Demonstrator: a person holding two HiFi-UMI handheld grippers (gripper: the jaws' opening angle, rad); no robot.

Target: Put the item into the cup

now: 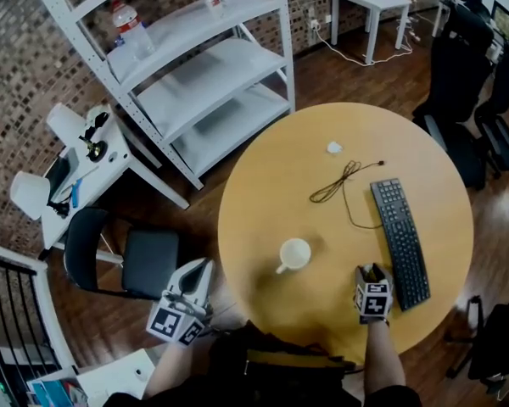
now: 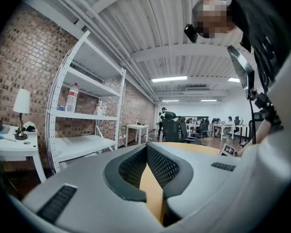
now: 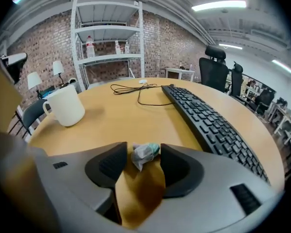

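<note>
A small crumpled wrapped item (image 3: 145, 152), white with a green end, lies between the tips of my right gripper (image 3: 143, 155). The jaws stand wide, with a thin gap showing on the item's left side. A white mug (image 3: 65, 105) stands upright on the round wooden table (image 1: 263, 185), ahead and to the left of that gripper. In the head view the mug (image 1: 294, 253) sits near the table's front, and the right gripper (image 1: 373, 273) rests to its right. My left gripper (image 1: 197, 276) hovers off the table's left edge. Its pads (image 2: 146, 152) meet at the tips with nothing between them.
A black keyboard (image 1: 400, 240) lies just right of the right gripper. A black cable (image 1: 339, 182) and a small white object (image 1: 334, 148) lie farther back. White shelving (image 1: 204, 66) and a black chair (image 1: 127, 257) stand left of the table, office chairs (image 1: 467, 75) to the right.
</note>
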